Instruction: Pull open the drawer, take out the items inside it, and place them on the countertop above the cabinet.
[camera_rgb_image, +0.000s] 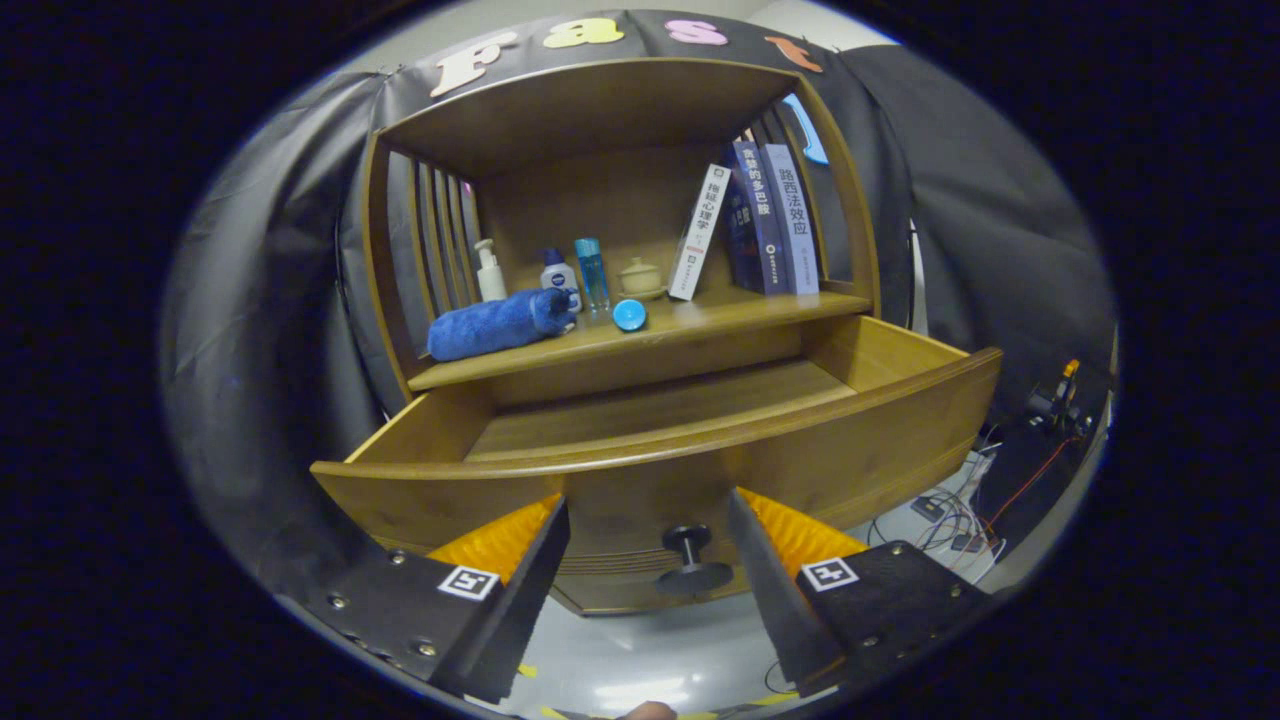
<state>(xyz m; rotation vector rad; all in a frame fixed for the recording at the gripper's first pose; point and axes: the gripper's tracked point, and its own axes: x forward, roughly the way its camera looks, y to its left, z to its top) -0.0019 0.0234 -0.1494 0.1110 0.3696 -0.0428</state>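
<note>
The wooden drawer (860, 440) stands pulled far out of the cabinet, and the part of its floor that I can see is bare. Its dark round knob (692, 562) sits on the front panel, between my two fingers but not touched by them. My gripper (650, 545) is open, its fingers spread to either side of the knob. On the countertop (700, 322) above the drawer lie a rolled blue towel (498, 322) and a small blue round lid-like item (630, 315).
At the back of the countertop stand a white pump bottle (489, 272), a white-and-blue bottle (558, 275), a blue bottle (592, 272), a small beige lidded cup (640, 277) and several books (765, 220). Cables (950, 515) lie on the floor to the cabinet's right.
</note>
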